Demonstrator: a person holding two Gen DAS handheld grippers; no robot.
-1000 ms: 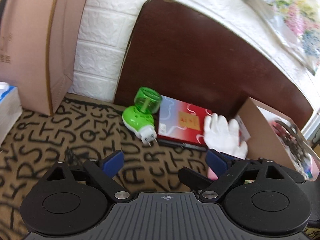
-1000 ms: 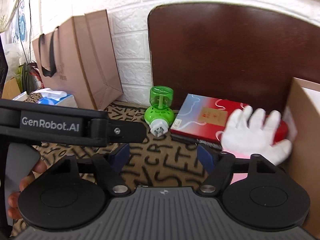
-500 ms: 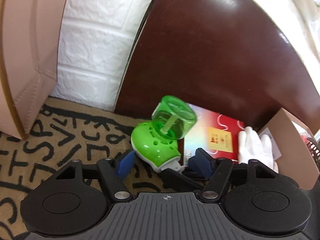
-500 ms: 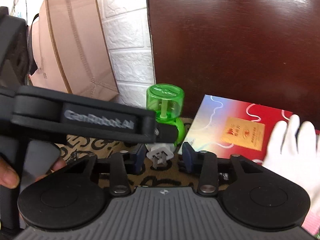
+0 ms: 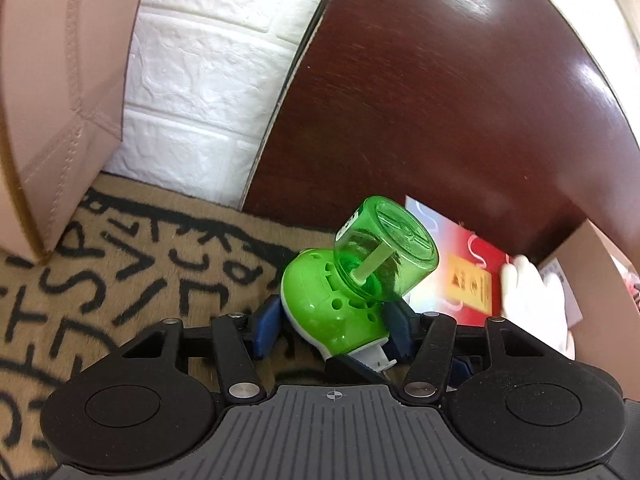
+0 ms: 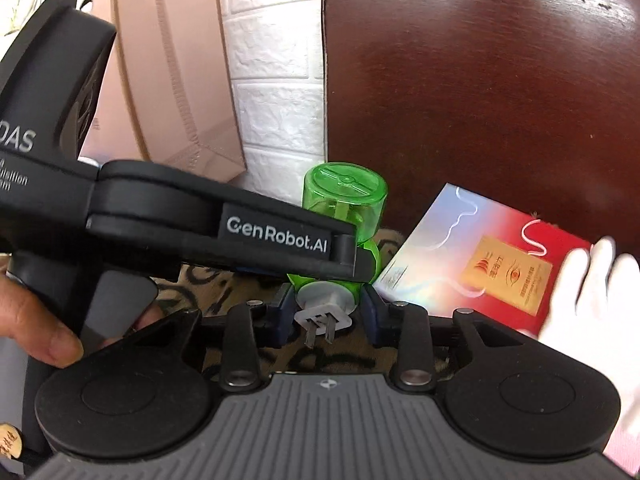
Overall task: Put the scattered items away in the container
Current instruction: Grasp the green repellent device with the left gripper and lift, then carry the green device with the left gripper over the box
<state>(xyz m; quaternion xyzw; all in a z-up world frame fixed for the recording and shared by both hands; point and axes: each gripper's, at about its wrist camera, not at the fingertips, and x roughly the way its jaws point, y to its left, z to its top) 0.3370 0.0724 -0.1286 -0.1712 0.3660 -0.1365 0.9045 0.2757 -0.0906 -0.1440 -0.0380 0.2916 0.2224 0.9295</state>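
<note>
While both sets of tongs pinched the green plug-in vaporizer (image 5: 340, 312) at lower centre, left tongs (image 5: 334, 326) on its body, right tongs (image 6: 326, 312) at its pronged base, lifting would best be level and slow toward the cardboard box (image 5: 600, 276) at right. "GenRobot.AI" was legible.

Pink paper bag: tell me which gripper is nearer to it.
Left. The left gripper lies between the pink paper bag and the right gripper; both flank the green plug-in, right of the bag.

One green vaporizer (image 5: 340, 304); one red box (image 6: 488, 256); one glove (image 6: 588, 300).
</note>
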